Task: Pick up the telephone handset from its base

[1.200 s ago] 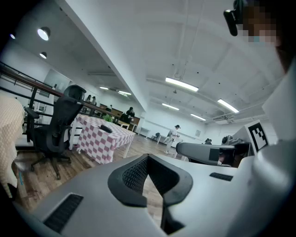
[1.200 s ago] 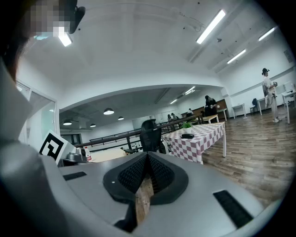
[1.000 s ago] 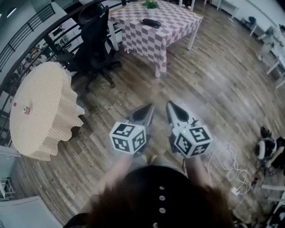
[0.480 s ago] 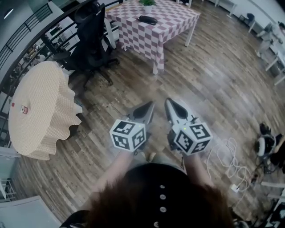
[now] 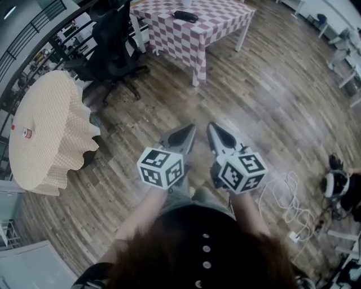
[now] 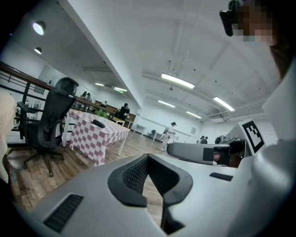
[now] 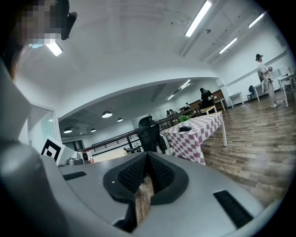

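The phone point(image 5: 185, 16) sits in the middle of the table point(image 5: 225, 20), far off. The left gripper point(image 5: 188, 132) and right gripper point(image 5: 213, 130) are clenched on nothing. No pick-up has begun.

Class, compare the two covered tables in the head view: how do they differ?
The round table wears a cream cloth; the rectangular table wears a pink-and-white checked one. The round table sits close, at left; the rectangular table stands farther off, at top, carrying the telephone. Both have cloths hanging over their edges.
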The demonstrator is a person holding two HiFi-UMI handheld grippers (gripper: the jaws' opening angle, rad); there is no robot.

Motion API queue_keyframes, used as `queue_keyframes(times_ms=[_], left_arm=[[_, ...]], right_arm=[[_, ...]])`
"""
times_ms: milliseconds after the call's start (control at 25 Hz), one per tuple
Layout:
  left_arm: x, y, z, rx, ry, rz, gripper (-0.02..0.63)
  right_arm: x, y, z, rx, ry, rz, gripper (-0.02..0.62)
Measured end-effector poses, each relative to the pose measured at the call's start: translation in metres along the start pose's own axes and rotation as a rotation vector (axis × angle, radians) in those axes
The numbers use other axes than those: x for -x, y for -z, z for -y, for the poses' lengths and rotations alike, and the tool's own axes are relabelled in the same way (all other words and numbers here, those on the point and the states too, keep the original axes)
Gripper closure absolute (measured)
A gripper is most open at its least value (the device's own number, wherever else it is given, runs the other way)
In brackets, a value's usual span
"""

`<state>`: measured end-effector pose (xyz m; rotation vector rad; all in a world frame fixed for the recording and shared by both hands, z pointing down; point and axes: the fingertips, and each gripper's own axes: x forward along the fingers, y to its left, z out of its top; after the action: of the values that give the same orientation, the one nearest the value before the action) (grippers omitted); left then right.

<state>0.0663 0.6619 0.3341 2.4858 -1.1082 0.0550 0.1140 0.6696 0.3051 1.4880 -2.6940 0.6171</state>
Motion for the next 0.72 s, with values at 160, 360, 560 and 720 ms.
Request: queue_keyframes(times_ms=[160,360,560,720], left_arm=[[-0.015,0.005,-0.012,0.011,-0.002,-0.026,0.600],[-0.049,0.001,-0.040,0.024,0.008,-0.051,0.600],[-0.093,-0.023,-0.088,0.036,0.002,-0.058,0.600],[-0.125,-0.052,-0.128,0.039,0.007,-0.053,0.600]], right_arm=[[-0.012,-0.001,0.014,-0.022,0.009,0.000,0.586],[-0.046,-0.005,0.040,-0.051,0.028,0.000,0.586],[-0.107,-0.018,0.061,-0.065,0.029,-0.011,0.586],[-0.163,-0.038,0.074,-0.060,0.024,-0.014,0.586]])
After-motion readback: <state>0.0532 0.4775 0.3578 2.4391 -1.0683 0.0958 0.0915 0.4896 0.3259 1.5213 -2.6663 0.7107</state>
